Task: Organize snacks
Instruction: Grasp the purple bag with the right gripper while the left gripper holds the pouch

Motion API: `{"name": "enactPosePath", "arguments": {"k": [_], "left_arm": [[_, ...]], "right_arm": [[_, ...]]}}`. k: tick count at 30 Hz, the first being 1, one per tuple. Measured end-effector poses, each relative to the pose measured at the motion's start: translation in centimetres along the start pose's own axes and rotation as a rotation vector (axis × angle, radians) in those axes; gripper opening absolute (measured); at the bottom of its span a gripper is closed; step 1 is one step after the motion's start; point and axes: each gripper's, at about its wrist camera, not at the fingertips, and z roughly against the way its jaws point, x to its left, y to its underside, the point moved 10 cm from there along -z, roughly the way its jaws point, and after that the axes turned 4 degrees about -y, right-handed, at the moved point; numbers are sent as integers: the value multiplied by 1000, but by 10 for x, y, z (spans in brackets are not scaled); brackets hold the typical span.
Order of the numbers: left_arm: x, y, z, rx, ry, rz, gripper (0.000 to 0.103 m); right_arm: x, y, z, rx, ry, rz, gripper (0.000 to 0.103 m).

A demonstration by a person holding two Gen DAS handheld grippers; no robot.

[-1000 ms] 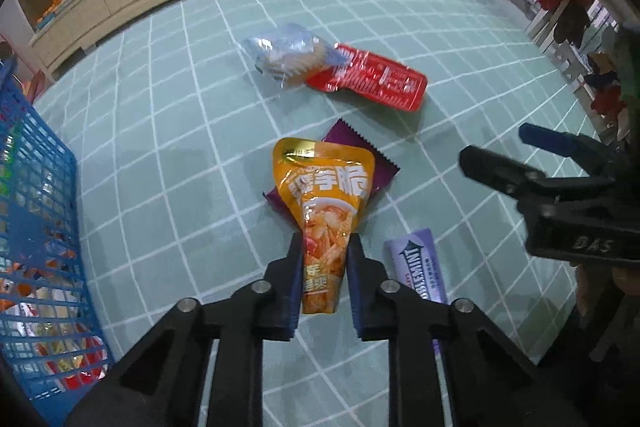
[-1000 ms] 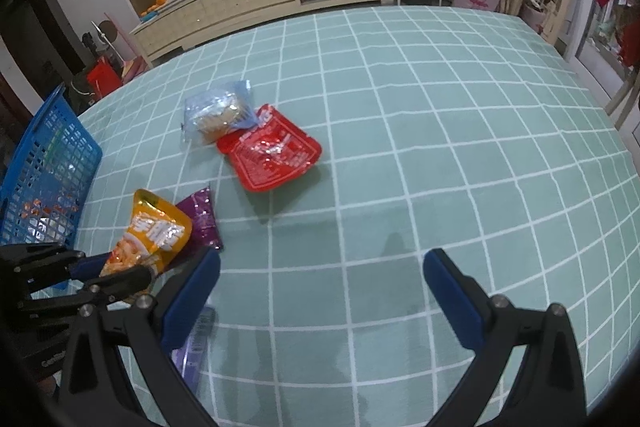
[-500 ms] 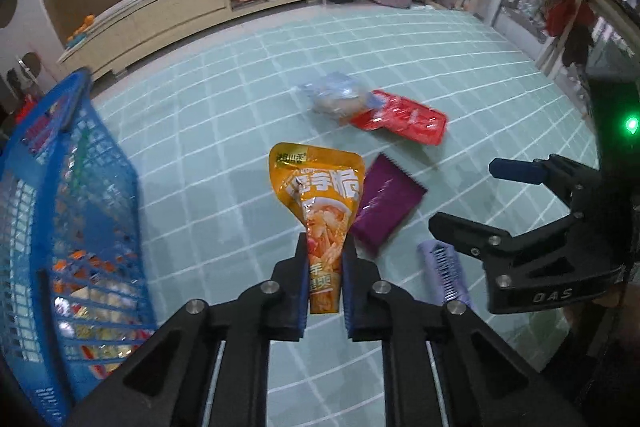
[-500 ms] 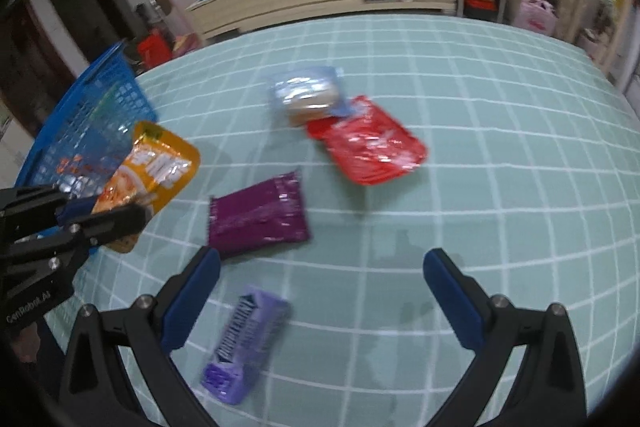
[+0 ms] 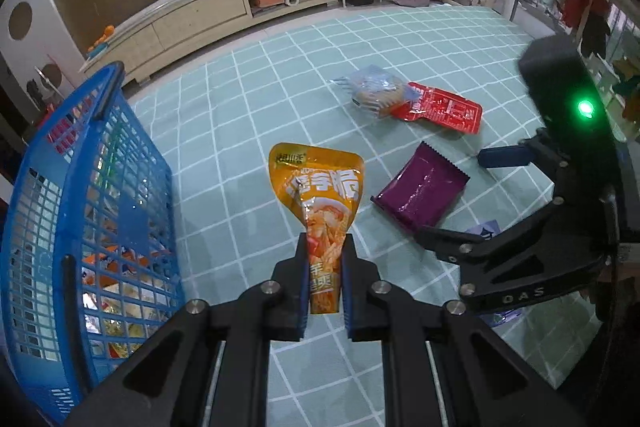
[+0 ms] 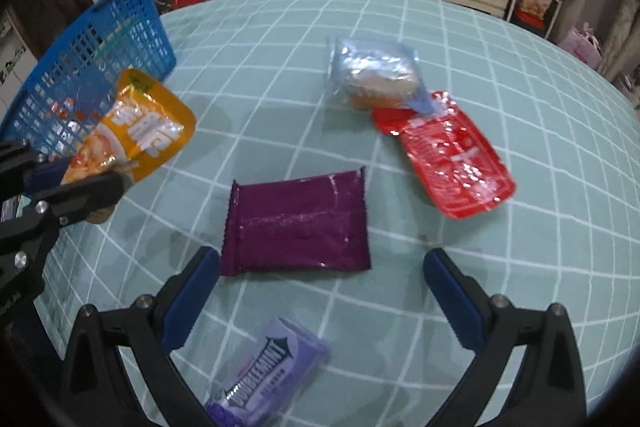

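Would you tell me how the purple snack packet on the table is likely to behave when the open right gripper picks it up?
The purple packet lies flat and thin, so it is probably light and may sag if pinched at one edge. Its glossy film could slip between the pads. The right gripper stands open just short of it.

Orange pouch (image 5: pixel 316 187), purple packet (image 6: pixel 296 223), blue basket (image 5: pixel 60 187), green checked tablecloth (image 6: pixel 520 67)

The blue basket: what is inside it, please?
Through the blue basket wall, several snack packets show, orange and yellowish. Their number and kinds cannot be told; the mesh and upper packets cover the rest.
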Motion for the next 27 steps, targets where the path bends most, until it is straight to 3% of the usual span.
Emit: {"name": "enactPosePath", "arguments": {"k": [9, 11, 13, 19, 27], "left_arm": [[0, 0, -1, 3, -22, -18, 12], [0, 1, 0, 3, -24, -10, 12], [-2, 2, 0, 4, -24, -7, 12], [-5, 5, 2, 3, -13, -1, 12], [-2, 5, 25, -35, 20, 31, 12]], "right_arm": [[11, -7, -6, -10, 9, 42, 102], [13, -5, -7, -16, 26, 68, 97], [16, -3, -7, -20, 82, 122, 82], [21, -1, 0, -45, 64, 148, 57], [27, -11, 39, -118, 29, 92, 56]]}}
